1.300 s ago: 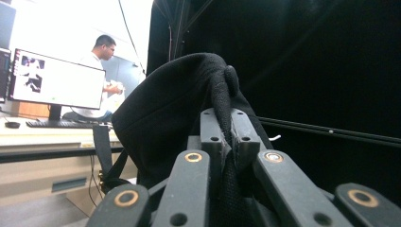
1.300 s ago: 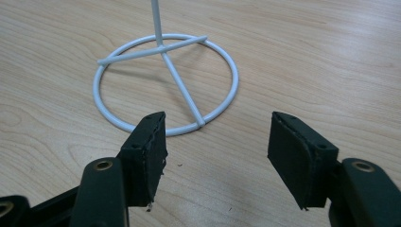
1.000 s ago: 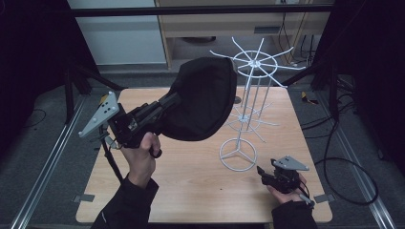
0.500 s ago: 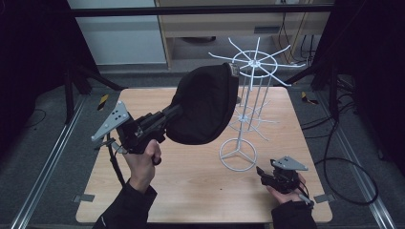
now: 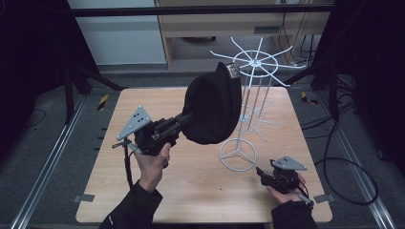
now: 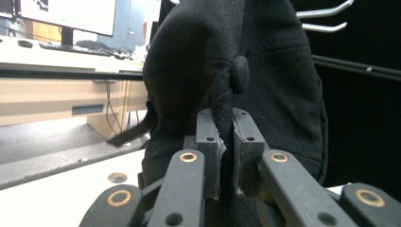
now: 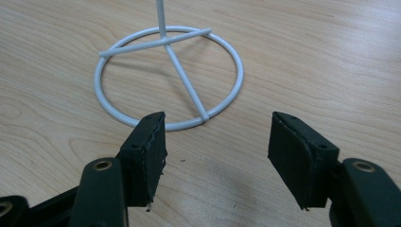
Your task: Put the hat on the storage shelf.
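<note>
Left hand-held gripper (image 5: 184, 120) is pinching the crown fabric of a black cap (image 5: 212, 105), held aloft above the counter (image 5: 191, 191), just left of the white wire rack (image 5: 253, 90). Its upper hooks lie right and farther off. Right hand-held gripper (image 5: 261, 172) rests spread, empty, near the rack's base ring (image 7: 168, 75).
</note>
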`<state>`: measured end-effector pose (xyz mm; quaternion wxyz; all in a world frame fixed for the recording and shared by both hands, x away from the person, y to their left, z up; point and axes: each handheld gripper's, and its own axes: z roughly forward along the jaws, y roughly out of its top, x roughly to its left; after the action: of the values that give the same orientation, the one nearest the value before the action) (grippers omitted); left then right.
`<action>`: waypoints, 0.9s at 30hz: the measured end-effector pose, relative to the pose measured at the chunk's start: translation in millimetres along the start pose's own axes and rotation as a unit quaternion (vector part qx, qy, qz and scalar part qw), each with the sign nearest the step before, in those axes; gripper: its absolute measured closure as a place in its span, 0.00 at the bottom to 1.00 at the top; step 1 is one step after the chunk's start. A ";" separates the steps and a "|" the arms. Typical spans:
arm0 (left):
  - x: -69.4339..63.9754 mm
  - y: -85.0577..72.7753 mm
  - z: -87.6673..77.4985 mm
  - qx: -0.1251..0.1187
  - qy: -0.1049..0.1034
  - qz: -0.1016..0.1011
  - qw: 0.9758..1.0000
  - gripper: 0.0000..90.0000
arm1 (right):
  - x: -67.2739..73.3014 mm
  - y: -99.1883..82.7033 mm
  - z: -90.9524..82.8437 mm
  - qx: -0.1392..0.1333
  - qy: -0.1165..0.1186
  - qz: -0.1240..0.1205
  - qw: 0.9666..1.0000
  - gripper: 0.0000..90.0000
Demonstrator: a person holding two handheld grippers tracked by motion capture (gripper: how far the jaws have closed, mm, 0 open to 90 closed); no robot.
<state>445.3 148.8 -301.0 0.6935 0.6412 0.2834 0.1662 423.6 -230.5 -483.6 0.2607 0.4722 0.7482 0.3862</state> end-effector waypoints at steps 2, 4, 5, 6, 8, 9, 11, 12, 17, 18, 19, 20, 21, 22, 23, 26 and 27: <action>0.2 -1.9 1.8 0.005 0.001 0.001 1.000 0.91 | 0.2 0.0 -0.1 0.000 0.001 0.001 1.000 0.42; 0.2 -2.7 2.7 0.009 0.002 0.002 1.000 0.90 | 0.5 0.1 -0.2 0.001 0.002 0.004 1.000 0.42; -0.2 -3.8 4.6 0.016 0.005 0.008 1.000 0.89 | 0.4 0.1 -0.1 0.000 0.001 0.003 1.000 0.42; -0.3 -4.1 5.2 0.018 0.007 0.010 1.000 0.87 | 0.5 0.1 -0.2 0.000 0.001 0.003 1.000 0.42; -0.1 -4.3 5.4 0.022 0.008 0.012 1.000 0.82 | 0.1 0.0 -0.1 0.000 0.001 0.000 1.000 0.42; 0.0 -4.3 4.8 0.024 0.010 0.014 1.000 0.78 | 0.0 0.0 -0.2 0.000 0.000 0.001 1.000 0.42; 0.3 -4.1 2.3 0.030 0.013 0.024 0.999 0.75 | -0.2 -0.1 -0.4 -0.001 0.001 0.001 1.000 0.42; 0.4 -4.2 -0.5 0.032 0.015 0.028 0.999 0.72 | -0.2 -0.1 -0.4 -0.001 0.000 0.001 1.000 0.42; 1.1 -6.7 -13.7 0.036 0.024 0.038 0.998 0.54 | 0.4 -0.3 -0.5 0.000 -0.001 0.006 1.000 0.42; 3.3 -10.1 -24.2 0.040 0.032 0.038 0.998 0.50 | -0.3 -0.2 -0.6 -0.002 -0.001 0.002 1.000 0.42; 4.7 -12.0 -29.0 0.041 0.037 0.037 0.998 0.48 | -0.4 -0.3 -0.7 -0.001 -0.001 0.003 1.000 0.42; 6.7 -14.1 -34.1 0.046 0.042 0.036 0.997 0.46 | -0.5 -0.3 -0.7 -0.002 -0.001 0.003 1.000 0.41; 6.7 -14.1 -34.1 0.046 0.042 0.036 0.997 0.44 | -0.5 -0.3 -0.7 -0.002 -0.001 0.003 1.000 0.41; 10.9 -18.8 -42.6 0.053 0.053 0.031 0.997 0.42 | -0.8 -0.7 -0.6 -0.001 -0.003 0.004 1.000 0.41; 14.2 -22.9 -48.3 0.060 0.064 0.027 0.996 0.40 | -1.1 -0.8 -0.6 -0.001 -0.003 0.004 1.000 0.41; 19.7 -29.8 -56.1 0.072 0.075 0.027 0.994 0.37 | -1.7 -1.1 -0.4 -0.001 -0.004 0.005 1.000 0.39; 24.5 -37.2 -62.1 0.085 0.086 0.027 0.992 0.35 | -2.0 -1.5 -0.2 -0.001 -0.007 0.007 1.000 0.38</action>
<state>421.9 208.2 -343.0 0.6050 0.6883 0.3376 0.2151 423.5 -232.8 -484.6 0.2632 0.4801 0.7427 0.3856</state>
